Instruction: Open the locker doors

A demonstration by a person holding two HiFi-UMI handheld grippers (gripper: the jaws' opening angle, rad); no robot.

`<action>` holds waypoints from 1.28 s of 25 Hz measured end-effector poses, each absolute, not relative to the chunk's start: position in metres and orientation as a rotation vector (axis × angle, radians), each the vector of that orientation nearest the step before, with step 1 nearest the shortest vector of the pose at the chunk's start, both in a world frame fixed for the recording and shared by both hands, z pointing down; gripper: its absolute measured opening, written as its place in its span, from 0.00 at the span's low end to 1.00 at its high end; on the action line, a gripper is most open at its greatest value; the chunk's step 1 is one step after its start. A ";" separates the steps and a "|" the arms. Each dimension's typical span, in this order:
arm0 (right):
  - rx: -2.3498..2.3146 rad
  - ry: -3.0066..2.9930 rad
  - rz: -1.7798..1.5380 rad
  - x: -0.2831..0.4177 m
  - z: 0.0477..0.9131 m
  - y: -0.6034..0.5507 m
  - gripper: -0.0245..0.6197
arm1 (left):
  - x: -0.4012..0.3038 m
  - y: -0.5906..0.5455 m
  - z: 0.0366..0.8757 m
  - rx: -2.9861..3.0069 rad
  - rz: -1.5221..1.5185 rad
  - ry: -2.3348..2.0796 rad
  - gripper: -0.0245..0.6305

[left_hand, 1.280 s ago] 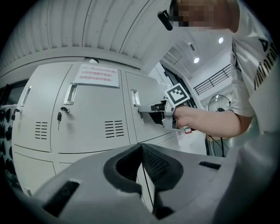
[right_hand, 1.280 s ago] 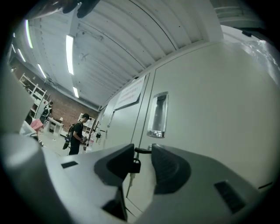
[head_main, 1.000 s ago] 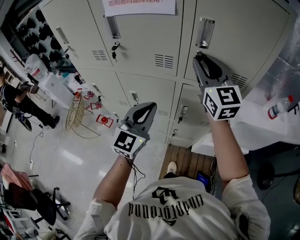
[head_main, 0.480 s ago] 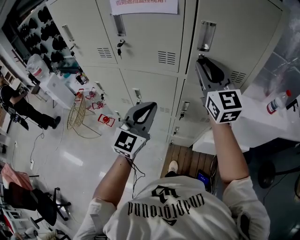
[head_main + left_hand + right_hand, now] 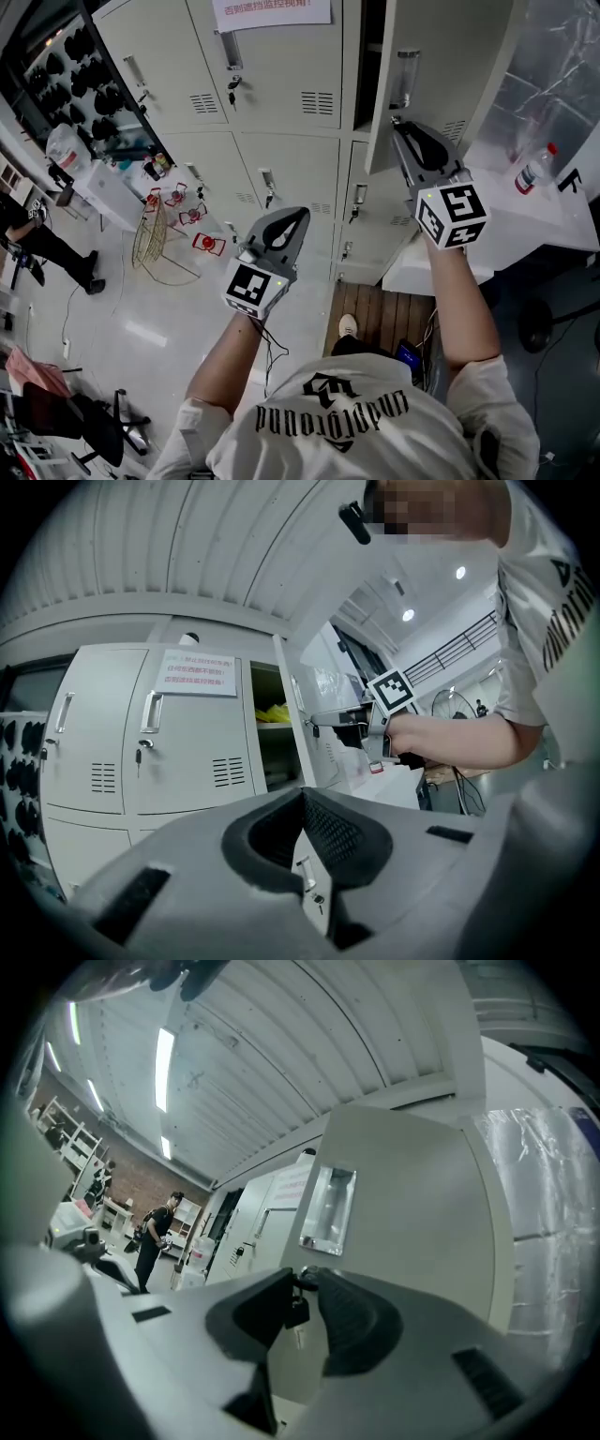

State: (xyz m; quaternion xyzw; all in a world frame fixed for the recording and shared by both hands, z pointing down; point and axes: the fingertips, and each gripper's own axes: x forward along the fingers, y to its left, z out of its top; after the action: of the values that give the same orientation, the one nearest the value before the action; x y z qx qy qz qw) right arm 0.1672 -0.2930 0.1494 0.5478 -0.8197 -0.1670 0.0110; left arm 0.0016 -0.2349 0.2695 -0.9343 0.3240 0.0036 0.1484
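The upper right locker door (image 5: 441, 56) stands swung out from the grey locker bank, leaving a dark gap (image 5: 373, 47) at its hinge side. My right gripper (image 5: 398, 125) is shut on the key (image 5: 300, 1282) in that door's lock, just below the recessed handle (image 5: 328, 1208). Its jaws have just been closing on the key, and a small tag (image 5: 296, 1312) hangs beneath. My left gripper (image 5: 305, 214) is held lower, in front of the lower lockers, shut and holding nothing. Past the left gripper (image 5: 302, 794), the left gripper view shows the opened locker with something yellow (image 5: 272, 714) on its shelf.
The closed middle locker bears a paper notice (image 5: 272, 11) and a key in its lock (image 5: 232, 84). At the right, a white table carries a bottle (image 5: 534, 169). A wooden platform (image 5: 375, 319) lies underfoot. A wire basket (image 5: 155, 234) and a person (image 5: 37, 239) are at the left.
The upper right locker door has swung outward and a dark opening now shows beside it. My right gripper moved back with the door. The left gripper kept its pose.
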 end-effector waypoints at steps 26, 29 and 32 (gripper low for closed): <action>1.648 -2.582 -0.535 0.302 0.152 -0.157 0.19 | 0.143 -0.175 0.254 -2.743 0.066 0.731 0.05; 1.663 -2.577 -0.537 0.327 0.152 -0.149 0.18 | 0.165 -0.175 0.248 -2.734 0.066 0.717 0.05; 1.690 -2.573 -0.530 0.355 0.153 -0.143 0.16 | 0.187 -0.176 0.246 -2.733 0.070 0.703 0.05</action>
State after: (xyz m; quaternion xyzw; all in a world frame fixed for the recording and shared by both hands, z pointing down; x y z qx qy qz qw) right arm 0.3547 -0.1435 0.1528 0.5410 -0.8237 -0.1697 0.0086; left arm 0.1866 -0.1763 0.2457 -0.9559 0.2459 0.0246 0.1589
